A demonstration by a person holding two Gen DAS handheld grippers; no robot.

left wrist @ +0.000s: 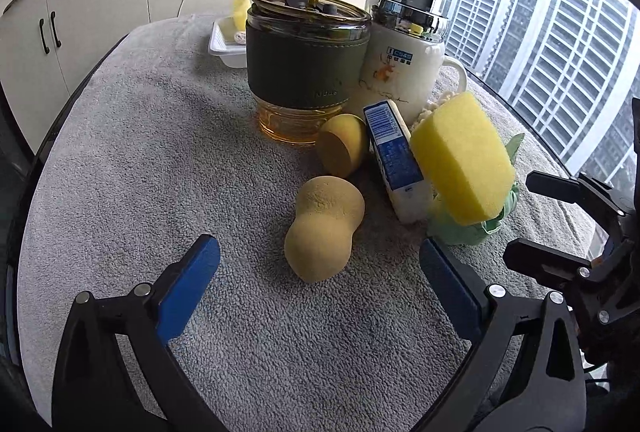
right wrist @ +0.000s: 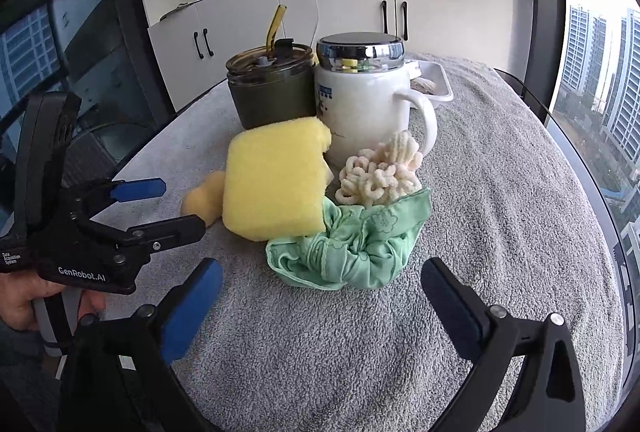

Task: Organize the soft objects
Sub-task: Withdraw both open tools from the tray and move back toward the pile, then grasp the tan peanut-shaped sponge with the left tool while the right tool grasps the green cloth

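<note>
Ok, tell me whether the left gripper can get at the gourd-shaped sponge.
Probably yes: the left gripper is open, the gourd-shaped sponge lies just ahead between its fingers, and nothing covers it.

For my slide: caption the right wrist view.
Open right gripper faces green scrunchie under yellow sponge.
</note>
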